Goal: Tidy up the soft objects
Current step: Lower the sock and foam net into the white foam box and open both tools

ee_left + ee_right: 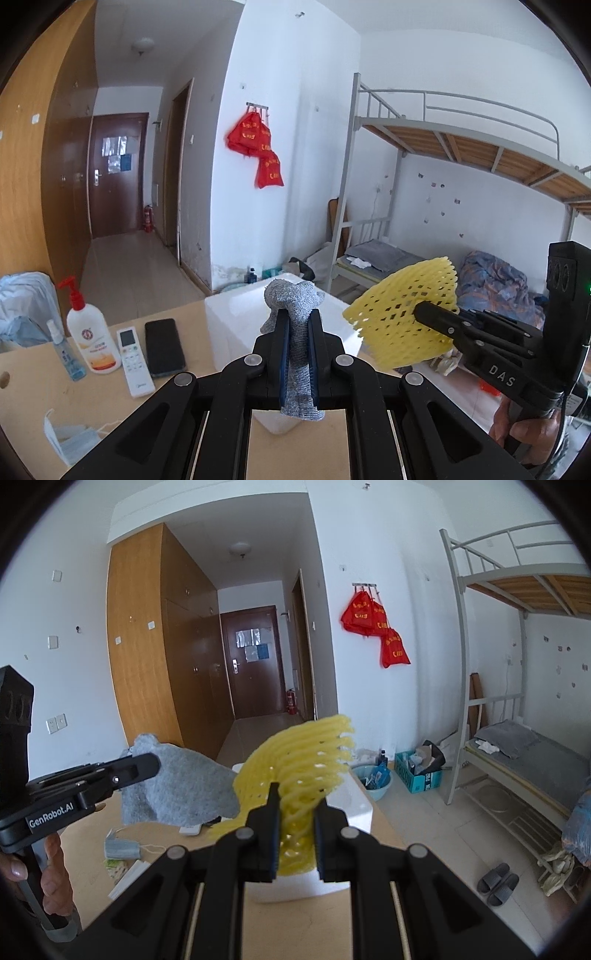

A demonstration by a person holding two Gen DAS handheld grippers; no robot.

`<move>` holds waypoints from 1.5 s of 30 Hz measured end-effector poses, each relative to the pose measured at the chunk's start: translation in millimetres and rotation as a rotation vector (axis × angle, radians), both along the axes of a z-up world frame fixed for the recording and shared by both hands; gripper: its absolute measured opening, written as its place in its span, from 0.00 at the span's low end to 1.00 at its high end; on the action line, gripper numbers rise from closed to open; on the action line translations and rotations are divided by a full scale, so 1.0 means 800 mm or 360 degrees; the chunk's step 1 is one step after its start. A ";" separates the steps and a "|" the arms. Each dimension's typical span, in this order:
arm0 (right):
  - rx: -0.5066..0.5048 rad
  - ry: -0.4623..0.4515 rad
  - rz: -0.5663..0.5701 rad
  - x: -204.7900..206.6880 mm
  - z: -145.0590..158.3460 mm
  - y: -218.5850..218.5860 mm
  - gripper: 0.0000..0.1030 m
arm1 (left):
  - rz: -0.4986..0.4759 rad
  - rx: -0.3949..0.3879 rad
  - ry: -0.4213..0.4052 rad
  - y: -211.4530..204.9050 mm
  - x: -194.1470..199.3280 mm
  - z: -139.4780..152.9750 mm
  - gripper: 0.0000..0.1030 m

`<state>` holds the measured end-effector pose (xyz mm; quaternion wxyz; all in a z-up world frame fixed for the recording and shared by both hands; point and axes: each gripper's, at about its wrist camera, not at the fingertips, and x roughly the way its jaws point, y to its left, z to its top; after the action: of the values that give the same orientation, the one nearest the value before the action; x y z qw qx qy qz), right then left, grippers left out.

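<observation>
A pale wooden tabletop [44, 391] carries a white foam box [236, 314], in a white-walled room with a metal bunk bed [461, 147], red bags [255, 147] on wall hooks and a brown door [114, 173] down the hallway. The left claw [297, 325] is clamped on a grey knitted cloth [295, 299] and the right claw [297, 805] on a yellow foam net [306, 753], both held above the box. Only the left view shows the pump bottle [90, 336], remote [133, 362] and phone [164, 347]; only the right shows grey slippers [496, 882] on the floor
</observation>
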<state>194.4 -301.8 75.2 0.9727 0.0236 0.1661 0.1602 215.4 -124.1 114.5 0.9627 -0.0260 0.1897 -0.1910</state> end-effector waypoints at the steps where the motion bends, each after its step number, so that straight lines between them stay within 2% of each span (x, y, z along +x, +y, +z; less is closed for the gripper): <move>1: -0.0006 0.0000 0.0000 0.005 0.001 0.001 0.17 | 0.0005 -0.0001 -0.0003 0.000 0.005 0.000 0.09; 14: -0.0041 0.0075 -0.0011 0.067 -0.012 0.013 0.17 | 0.0002 -0.0019 0.0080 -0.012 0.082 -0.011 0.09; 23: -0.0053 0.0109 -0.0045 0.083 -0.016 0.012 0.17 | -0.0066 0.0007 0.0120 -0.027 0.123 -0.023 0.09; 33: -0.0041 0.0145 -0.0060 0.094 -0.020 0.013 0.17 | -0.0073 0.0089 0.0230 -0.038 0.158 -0.050 0.09; 40: -0.0039 0.0161 -0.0064 0.103 -0.018 0.010 0.17 | -0.0050 0.0115 0.0247 -0.039 0.162 -0.053 0.10; 42: -0.0041 0.0162 -0.0066 0.105 -0.016 0.010 0.17 | -0.0015 0.0124 0.0253 -0.039 0.164 -0.053 0.17; 43: -0.0043 0.0161 -0.0067 0.105 -0.015 0.011 0.17 | 0.0000 0.0129 0.0250 -0.038 0.164 -0.053 0.28; 44: -0.0041 0.0161 -0.0064 0.106 -0.016 0.011 0.17 | 0.0002 0.0131 0.0244 -0.037 0.164 -0.052 0.45; 45: -0.0044 0.0159 -0.0065 0.106 -0.015 0.012 0.18 | 0.0014 0.0132 0.0235 -0.037 0.162 -0.050 0.55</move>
<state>279.2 -292.5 62.8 0.9665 0.0216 0.2160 0.1368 344.7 -153.5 74.1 0.9472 -0.0011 0.2677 -0.1765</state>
